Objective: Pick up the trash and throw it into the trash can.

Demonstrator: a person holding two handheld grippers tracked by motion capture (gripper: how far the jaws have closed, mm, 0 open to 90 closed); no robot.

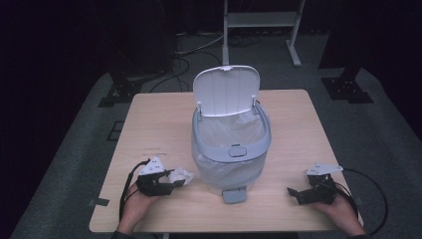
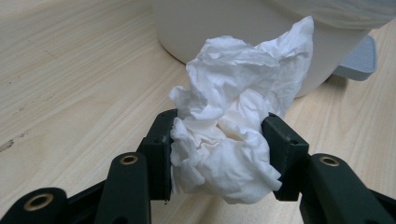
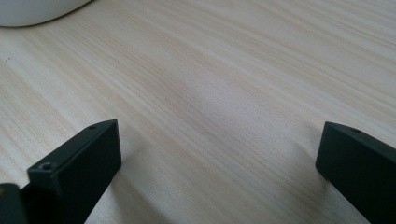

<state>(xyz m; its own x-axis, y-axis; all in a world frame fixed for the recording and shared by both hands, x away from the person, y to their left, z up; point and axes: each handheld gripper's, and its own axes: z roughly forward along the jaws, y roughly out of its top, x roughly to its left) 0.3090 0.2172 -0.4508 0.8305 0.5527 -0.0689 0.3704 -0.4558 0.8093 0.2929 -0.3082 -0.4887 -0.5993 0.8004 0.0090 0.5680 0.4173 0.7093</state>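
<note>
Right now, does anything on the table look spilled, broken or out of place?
Nothing stands out. The bin stands upright with its lid open, and the crumpled tissue is clamped in the left gripper.

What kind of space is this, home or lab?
Most likely a lab or recording studio, not a home. A lone wooden table stands on grey carpet with black curtains all round, a metal stand base and loose cables behind it. On it is a staged pedal bin, lid up.
</note>
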